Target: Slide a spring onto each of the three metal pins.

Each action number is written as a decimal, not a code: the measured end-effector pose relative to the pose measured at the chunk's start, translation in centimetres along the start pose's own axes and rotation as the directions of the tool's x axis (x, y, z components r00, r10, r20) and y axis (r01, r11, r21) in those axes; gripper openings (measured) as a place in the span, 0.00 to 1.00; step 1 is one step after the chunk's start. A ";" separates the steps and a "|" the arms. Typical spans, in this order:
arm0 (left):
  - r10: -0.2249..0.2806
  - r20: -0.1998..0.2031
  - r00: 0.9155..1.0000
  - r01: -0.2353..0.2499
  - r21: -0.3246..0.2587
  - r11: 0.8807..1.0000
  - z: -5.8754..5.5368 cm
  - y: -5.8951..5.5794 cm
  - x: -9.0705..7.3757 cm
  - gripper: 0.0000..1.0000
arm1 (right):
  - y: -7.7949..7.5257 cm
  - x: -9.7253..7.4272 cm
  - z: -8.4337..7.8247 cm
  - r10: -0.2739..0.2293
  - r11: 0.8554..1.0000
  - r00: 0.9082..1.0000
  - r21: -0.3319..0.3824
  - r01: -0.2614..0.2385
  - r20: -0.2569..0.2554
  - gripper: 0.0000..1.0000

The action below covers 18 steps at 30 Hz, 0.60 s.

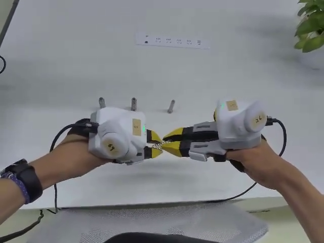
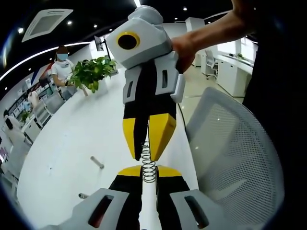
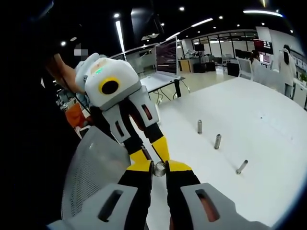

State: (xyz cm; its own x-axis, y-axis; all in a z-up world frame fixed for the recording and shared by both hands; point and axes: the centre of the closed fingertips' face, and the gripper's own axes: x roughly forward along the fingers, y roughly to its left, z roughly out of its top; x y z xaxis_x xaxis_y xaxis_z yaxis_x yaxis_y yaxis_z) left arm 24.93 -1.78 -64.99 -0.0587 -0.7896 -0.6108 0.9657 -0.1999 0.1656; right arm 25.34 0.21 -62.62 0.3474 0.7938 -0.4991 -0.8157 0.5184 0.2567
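A small metal spring (image 1: 158, 146) hangs in the air between my two grippers, which face each other tip to tip above the table's front edge. My left gripper (image 1: 153, 147) is shut on one end and my right gripper (image 1: 170, 143) on the other. In the left gripper view the spring (image 2: 149, 166) runs from my own jaws (image 2: 149, 172) up into the right gripper (image 2: 145, 149). The right gripper view looks at the spring (image 3: 159, 168) end-on. Beyond stand two upright pins (image 1: 102, 103) (image 1: 133, 104); a third pin (image 1: 171, 106) leans over.
A white power strip (image 1: 172, 41) lies at the table's far side and a green plant (image 1: 311, 25) stands at the far right. A grey mesh chair (image 1: 152, 225) is below the front edge. Black cables (image 1: 276, 152) trail from both grippers.
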 end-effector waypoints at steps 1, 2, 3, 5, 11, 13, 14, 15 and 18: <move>-0.002 0.006 1.000 0.002 -0.010 1.000 0.1 0.0 0.1 0.02 | 0.0 0.0 0.0 0.000 1.000 1.000 0.000 0.000 -0.001 0.09; -0.002 0.011 1.000 0.002 -0.017 1.000 0.1 0.0 0.2 0.02 | 0.0 0.0 0.1 0.000 1.000 1.000 -0.004 0.000 -0.002 0.09; -0.001 0.013 1.000 0.001 -0.020 1.000 0.2 0.0 0.2 0.02 | 0.0 0.0 0.1 -0.002 1.000 1.000 -0.006 0.002 -0.005 0.09; -0.001 0.021 1.000 0.002 -0.031 1.000 0.2 -0.1 0.3 0.02 | 0.0 0.0 0.0 -0.003 1.000 1.000 -0.010 0.003 -0.012 0.09; 0.004 0.043 0.999 -0.001 -0.049 0.999 0.4 0.0 0.3 0.02 | -0.1 -0.4 -0.1 -0.004 1.000 0.999 -0.020 0.003 -0.033 0.09; 0.003 0.048 0.999 0.000 -0.052 0.999 0.5 0.0 0.3 0.02 | -0.1 -0.5 -0.1 -0.001 0.999 0.999 -0.034 -0.001 -0.049 0.09; 0.002 0.049 0.999 0.000 -0.052 0.999 0.6 0.0 0.3 0.02 | -0.1 -0.5 -0.1 0.000 0.999 0.999 -0.037 -0.002 -0.053 0.10; 0.001 0.050 0.999 0.001 -0.052 0.999 0.6 0.0 0.3 0.02 | -0.1 -0.6 -0.1 0.000 0.999 0.998 -0.046 -0.003 -0.064 0.11; -0.003 0.051 0.999 0.006 -0.050 0.999 0.7 -0.1 0.4 0.02 | -0.2 -1.0 0.1 0.002 0.998 0.996 -0.070 -0.008 -0.086 0.14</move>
State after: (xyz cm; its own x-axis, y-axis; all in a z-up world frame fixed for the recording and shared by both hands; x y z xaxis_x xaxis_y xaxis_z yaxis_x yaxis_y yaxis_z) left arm 24.62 -2.44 -64.70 -0.0750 -0.8177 -0.5707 0.9767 -0.1756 0.1232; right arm 25.21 -0.65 -62.11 0.3045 0.7649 -0.5676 -0.8490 0.4881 0.2023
